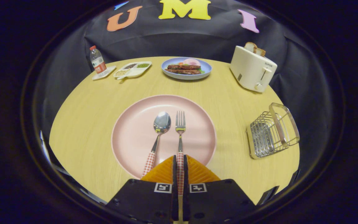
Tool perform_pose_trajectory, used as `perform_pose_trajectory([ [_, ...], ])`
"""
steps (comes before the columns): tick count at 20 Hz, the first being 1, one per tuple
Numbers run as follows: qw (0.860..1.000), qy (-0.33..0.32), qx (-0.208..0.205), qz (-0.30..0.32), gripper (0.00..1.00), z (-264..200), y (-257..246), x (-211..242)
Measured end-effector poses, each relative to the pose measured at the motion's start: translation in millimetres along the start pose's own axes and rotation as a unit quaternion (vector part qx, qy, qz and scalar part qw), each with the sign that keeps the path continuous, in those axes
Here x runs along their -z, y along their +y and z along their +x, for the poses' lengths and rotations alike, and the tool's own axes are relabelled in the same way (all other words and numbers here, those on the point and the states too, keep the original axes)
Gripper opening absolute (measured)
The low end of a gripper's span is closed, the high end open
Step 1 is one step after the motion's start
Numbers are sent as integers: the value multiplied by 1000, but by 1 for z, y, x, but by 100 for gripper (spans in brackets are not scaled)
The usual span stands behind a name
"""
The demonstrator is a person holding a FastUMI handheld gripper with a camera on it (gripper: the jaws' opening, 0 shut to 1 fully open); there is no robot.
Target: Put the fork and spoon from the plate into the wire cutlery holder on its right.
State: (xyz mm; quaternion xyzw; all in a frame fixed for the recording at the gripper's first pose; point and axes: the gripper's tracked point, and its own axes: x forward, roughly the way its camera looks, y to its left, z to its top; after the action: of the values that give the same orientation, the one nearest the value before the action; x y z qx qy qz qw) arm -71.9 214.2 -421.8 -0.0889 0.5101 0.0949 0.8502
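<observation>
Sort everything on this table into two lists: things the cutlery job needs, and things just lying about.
Needed: fork, its handle clamped between the fingers of the gripper; spoon; pink plate; wire cutlery holder.

Lying about: toaster with bread; blue plate of food; divided snack tray; water bottle.

The gripper-mounted fisheye sits low and near over the plate [135, 137], facing forward across the table [82, 124] toward the far booth wall.

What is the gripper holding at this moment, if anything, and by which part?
The gripper is shut on the fork, gripping its checked handle; the tines lie on the pink plate.
</observation>
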Motion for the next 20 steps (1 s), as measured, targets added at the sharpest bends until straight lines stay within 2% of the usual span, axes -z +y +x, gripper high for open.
perform_pose_trajectory([
  [1, 1000, 3, 1, -4, 1, 0, -2, -4],
  [6, 1000, 3, -8, 0, 0, -10, -6, -17],
  [12, 997, 34, -55, 39, 0, -59, -19, -45],
  [16, 995, 54, -62, 57, 0, -110, -58, -77],
  [20, 990, 103, -54, 76, 0, -153, -115, -93],
])
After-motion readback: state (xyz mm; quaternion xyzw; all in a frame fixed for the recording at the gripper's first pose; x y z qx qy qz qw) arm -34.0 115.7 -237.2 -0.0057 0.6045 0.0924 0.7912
